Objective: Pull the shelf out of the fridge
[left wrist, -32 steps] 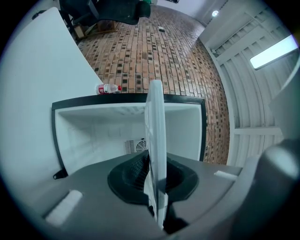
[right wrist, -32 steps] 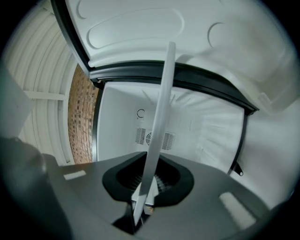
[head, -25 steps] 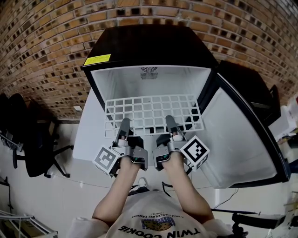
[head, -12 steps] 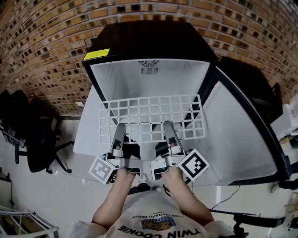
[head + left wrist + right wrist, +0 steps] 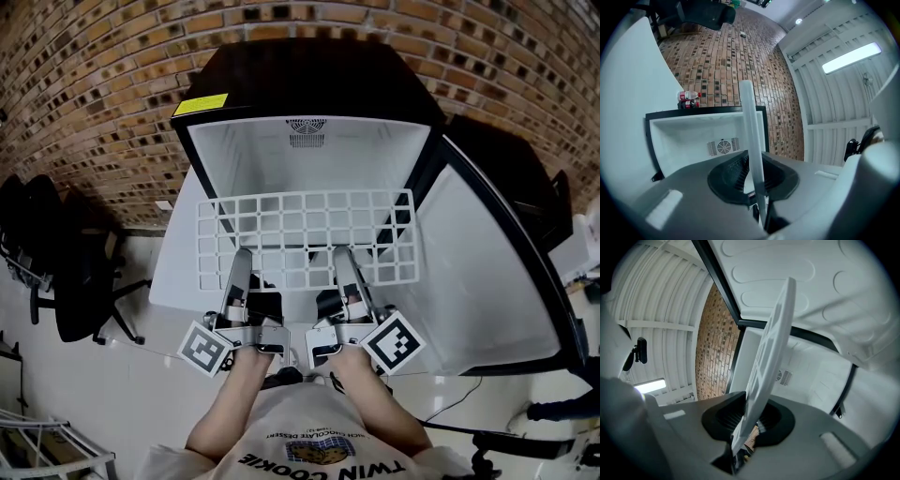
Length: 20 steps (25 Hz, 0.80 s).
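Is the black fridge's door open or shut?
Open. The black fridge's door stands swung out at right, its white inner face and the fridge's white inside exposed.

Head view: taken from above and behind both pairs of jaws, faced steeply down onto the fridge (image 5: 300, 84). Gripper views: each taken close along its own jaws, shelf (image 5: 752, 154) seen edge-on between them. Fridge interior beyond the jaws shared by all three

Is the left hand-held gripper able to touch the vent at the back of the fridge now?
Probably not: the left hand-held gripper holds the shelf, its jaws just easing open, and that shelf lies across the way to the vent.
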Each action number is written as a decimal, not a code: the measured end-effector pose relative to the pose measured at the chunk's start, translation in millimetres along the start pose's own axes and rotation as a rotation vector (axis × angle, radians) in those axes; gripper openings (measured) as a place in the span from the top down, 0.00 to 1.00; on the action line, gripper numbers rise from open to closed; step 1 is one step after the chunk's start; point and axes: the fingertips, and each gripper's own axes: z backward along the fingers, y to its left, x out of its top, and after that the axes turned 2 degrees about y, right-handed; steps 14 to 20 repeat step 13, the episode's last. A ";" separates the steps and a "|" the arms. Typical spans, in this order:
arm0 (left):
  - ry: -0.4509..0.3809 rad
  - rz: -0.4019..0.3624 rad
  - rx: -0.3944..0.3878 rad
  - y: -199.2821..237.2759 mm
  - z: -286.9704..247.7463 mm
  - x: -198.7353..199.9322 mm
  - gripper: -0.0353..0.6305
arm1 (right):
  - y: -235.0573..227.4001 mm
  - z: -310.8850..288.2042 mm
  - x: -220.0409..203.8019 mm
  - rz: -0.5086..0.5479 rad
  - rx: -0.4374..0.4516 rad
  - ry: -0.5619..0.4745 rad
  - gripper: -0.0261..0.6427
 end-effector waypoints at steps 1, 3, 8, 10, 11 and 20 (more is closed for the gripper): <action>-0.001 -0.002 -0.004 -1.1 -0.5 0.4 0.91 | 0.6 -0.1 0.2 0.000 0.003 -0.001 0.88; -0.001 -0.004 -0.009 -2.6 -1.0 0.9 0.91 | 1.7 -0.2 0.6 0.005 0.006 -0.002 0.88; -0.001 -0.004 -0.014 -3.0 -2.1 1.7 0.91 | 2.2 -1.4 0.7 0.007 0.008 -0.001 0.87; -0.001 -0.004 -0.013 -3.1 -2.1 2.4 0.91 | 2.5 -1.8 0.0 0.005 0.008 0.000 0.87; -0.002 -0.004 -0.012 -2.9 -1.9 2.9 0.91 | 2.8 -2.0 -0.5 0.004 0.008 0.000 0.87; -0.002 -0.003 -0.009 -2.4 -1.5 4.0 0.91 | 3.4 -2.5 -1.5 0.004 0.008 0.001 0.88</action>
